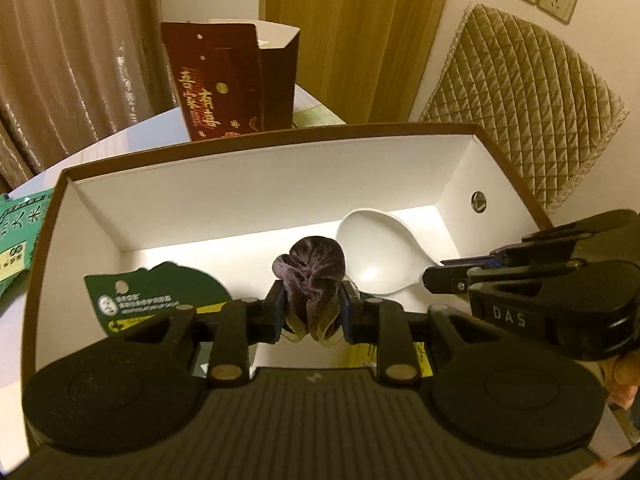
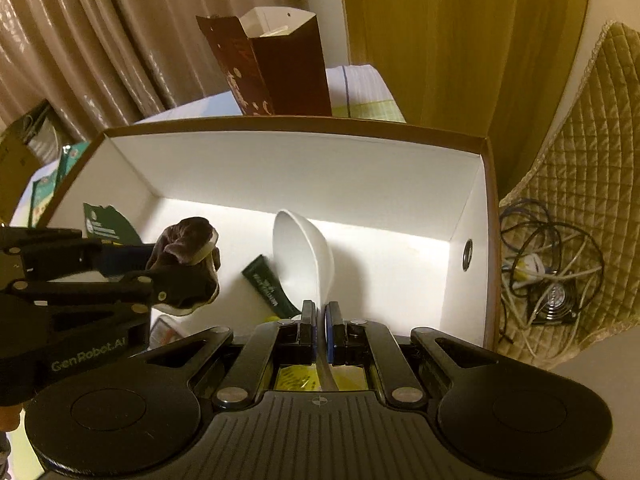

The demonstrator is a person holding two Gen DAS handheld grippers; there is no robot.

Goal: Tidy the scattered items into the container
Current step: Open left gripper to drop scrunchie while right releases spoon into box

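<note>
Two hand-held grippers hang over an open white-lined cardboard box (image 1: 256, 184) on a round worktop (image 1: 132, 132), each carrying an item for tidying. The left hand-held gripper (image 1: 312, 308) pinches a bunched dark purple cloth (image 1: 310, 268), its jaws only partly spread with the fabric squeezed between the pads. The right hand-held gripper (image 2: 320, 320) is pressed together on the thin handle of a white ladle-style spoon (image 2: 304, 256), whose bowl points down into the box above a dark green packet (image 2: 268, 284) already lying on the floor.

The cloth looks soft and light; it should drop limp and settle wherever it falls, and any fold serves as a hold. The spoon appears rigid, smooth and possibly brittle, so a slick handle gripped near its end could swivel or slip; lowering it close to the floor before letting go seems wise.

The box walls stand tall on all sides, and the two grippers sit near each other over the middle. Open floor remains toward the right wall with its metal eyelet (image 1: 478, 202). A maroon gift bag (image 1: 232, 80) stands just behind the box.
</note>
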